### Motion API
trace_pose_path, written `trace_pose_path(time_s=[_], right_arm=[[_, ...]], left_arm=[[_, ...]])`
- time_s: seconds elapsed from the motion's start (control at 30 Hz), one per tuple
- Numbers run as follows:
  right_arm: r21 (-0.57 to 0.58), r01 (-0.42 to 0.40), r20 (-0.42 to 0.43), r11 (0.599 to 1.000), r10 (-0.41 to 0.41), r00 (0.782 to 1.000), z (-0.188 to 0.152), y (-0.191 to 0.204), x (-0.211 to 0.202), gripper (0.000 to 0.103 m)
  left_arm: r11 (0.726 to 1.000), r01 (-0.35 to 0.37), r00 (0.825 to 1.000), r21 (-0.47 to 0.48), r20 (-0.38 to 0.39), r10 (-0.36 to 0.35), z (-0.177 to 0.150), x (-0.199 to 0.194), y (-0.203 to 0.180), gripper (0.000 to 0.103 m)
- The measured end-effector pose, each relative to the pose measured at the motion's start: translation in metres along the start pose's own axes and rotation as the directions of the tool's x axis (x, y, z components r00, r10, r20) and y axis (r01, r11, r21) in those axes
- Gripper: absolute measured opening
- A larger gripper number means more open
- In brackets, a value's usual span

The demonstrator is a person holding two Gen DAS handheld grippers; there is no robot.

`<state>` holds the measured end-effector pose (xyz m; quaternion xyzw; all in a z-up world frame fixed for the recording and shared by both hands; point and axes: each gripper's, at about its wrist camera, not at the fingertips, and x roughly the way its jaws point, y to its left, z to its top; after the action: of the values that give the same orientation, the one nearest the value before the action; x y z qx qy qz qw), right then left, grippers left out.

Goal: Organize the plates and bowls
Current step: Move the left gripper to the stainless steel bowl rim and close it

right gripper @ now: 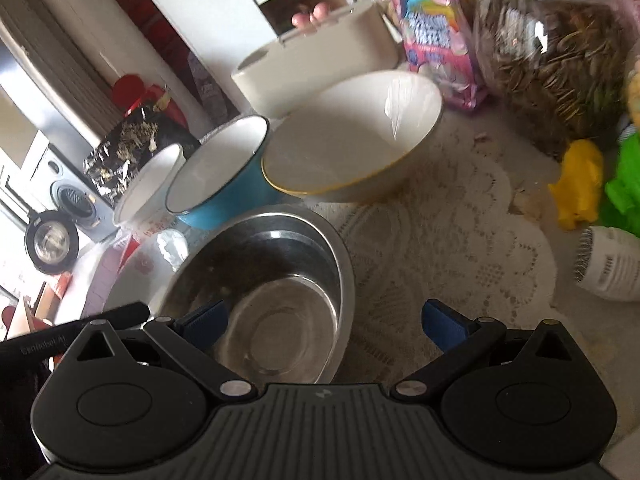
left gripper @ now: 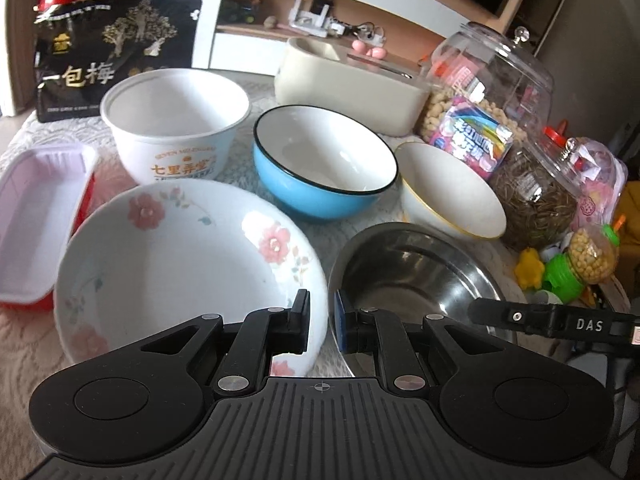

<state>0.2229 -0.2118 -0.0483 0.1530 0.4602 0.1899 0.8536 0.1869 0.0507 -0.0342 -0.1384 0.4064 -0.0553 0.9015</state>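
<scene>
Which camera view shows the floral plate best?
The left wrist view: the floral plate shows almost whole, only its near rim hidden behind the left gripper. The right wrist view shows only a blurred pale sliver beside the steel bowl.

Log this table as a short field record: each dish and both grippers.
floral dish: wide white floral-print dish, nearest left
steel bowl: round stainless steel bowl, beside floral dish, empty
blue bowl: blue bowl with white inside, behind them
gold-rimmed bowl: white bowl with gold rim, right of blue bowl
paper bowl: white printed paper bowl, rear left
left gripper: shut, empty
right gripper: open, straddling the steel bowl's rim
</scene>
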Motion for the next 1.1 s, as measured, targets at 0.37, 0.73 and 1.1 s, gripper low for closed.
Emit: trace_pose_path(time_s=[0.37, 0.73, 1.1], right_arm=[[0.019, -0.066, -0.092, 0.998, 0.067, 0.993, 0.006, -0.010, 0.024, 0.103], [-0.053, -0.065, -0.099, 0.997, 0.059, 0.993, 0.002, -0.006, 0.023, 0.103], [-0.161, 0.029, -0.081, 0.987, -0.043, 0.996, -0.001, 0.023, 0.025, 0.047]], left_arm=[[0.999, 0.032, 0.999, 0.021, -0.013, -0.032, 0.008, 0.013, 0.002, 0.017], [0.998, 0.064, 0.996, -0.021, -0.066, -0.065, 0.002, 0.023, 0.006, 0.020], [0.994, -0.056, 0.998, 0.091, -0.027, 0.059, -0.006, 0.029, -0.017, 0.024]])
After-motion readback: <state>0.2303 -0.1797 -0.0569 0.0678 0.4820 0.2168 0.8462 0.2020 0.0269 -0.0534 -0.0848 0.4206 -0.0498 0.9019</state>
